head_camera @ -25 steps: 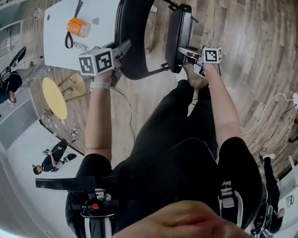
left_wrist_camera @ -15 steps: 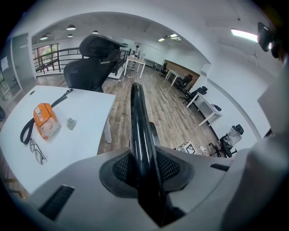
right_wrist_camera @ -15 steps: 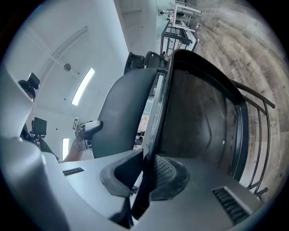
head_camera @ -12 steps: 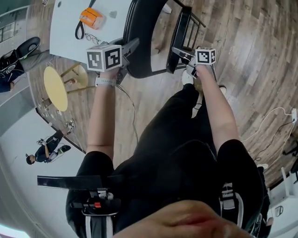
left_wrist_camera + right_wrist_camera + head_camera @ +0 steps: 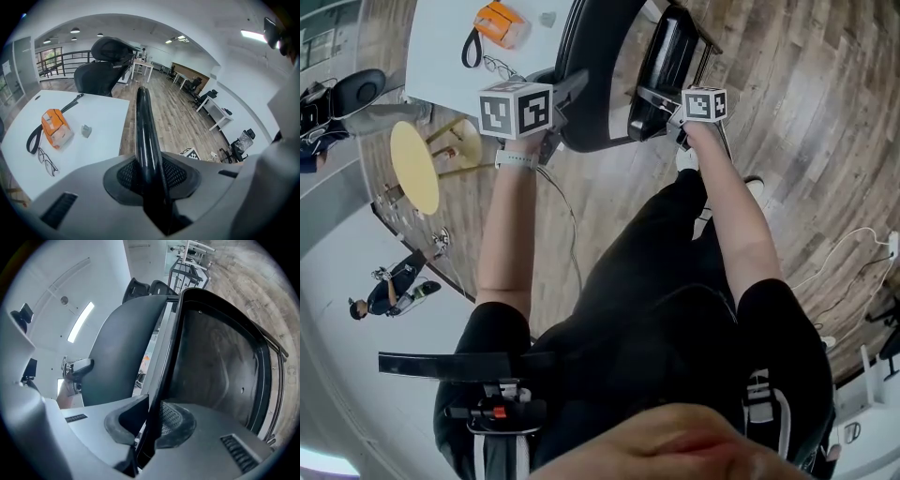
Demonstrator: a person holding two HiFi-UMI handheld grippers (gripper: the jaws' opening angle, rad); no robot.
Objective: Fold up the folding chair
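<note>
Reaching both forearms forward over the wood floor (image 5: 787,141). Clamping the left gripper (image 5: 150,176), angled downward, onto the glossy top rim of the backrest (image 5: 142,117). Pinching the right gripper (image 5: 149,427), held level, onto the seat's (image 5: 220,366) thin edge, jaws just closing tighter. Holding the black folding chair (image 5: 592,112) beside the white table's (image 5: 441,37) edge, seat tipped up near the backrest.

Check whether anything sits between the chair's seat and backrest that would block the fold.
Nothing visible does. The left gripper clamps the backrest edge; the right gripper has just been closing on the seat edge; only floor shows between seat and backrest.
</note>
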